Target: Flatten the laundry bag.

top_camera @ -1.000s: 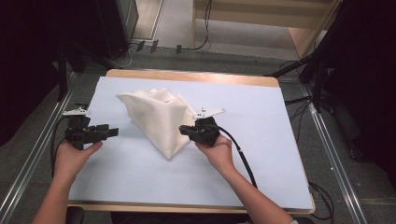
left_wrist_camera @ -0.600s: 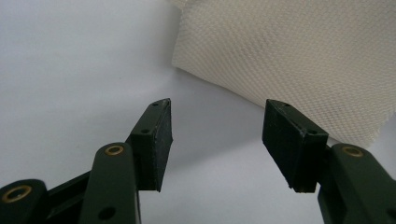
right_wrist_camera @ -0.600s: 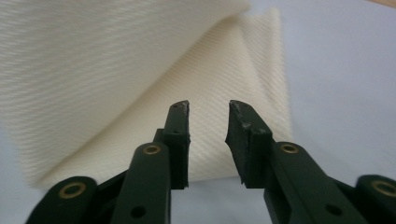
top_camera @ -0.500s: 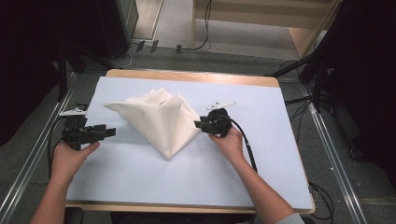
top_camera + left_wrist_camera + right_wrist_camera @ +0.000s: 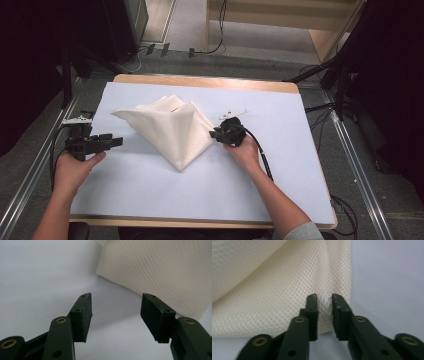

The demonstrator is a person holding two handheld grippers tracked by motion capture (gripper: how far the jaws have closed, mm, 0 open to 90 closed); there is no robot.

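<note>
A cream mesh cloth (image 5: 172,127) is seen lying folded and rumpled on the pale blue table cover (image 5: 280,185), a little left of the middle, with one pointed corner directed toward the person. In the high view the right gripper (image 5: 216,134) is held against the cloth's right edge, and the left gripper (image 5: 114,142) is kept level near the table's left border, pointing at the cloth but apart from it.

In the right gripper view a raised fold of the cloth (image 5: 274,285) is caught between the two black jaws – the jaws have just been closing, and the mesh is now bunched between the pads (image 5: 312,315), which appear to press on it from both sides with only a narrow gap left. The right gripper (image 5: 324,298) is thus clamped on the cloth's edge.

In the left gripper view the jaws of the left gripper (image 5: 116,298) are spread wide, with bare blue surface between them; the cloth (image 5: 160,270) is seen beyond and to the right of the tips – not touched by either pad.
</note>
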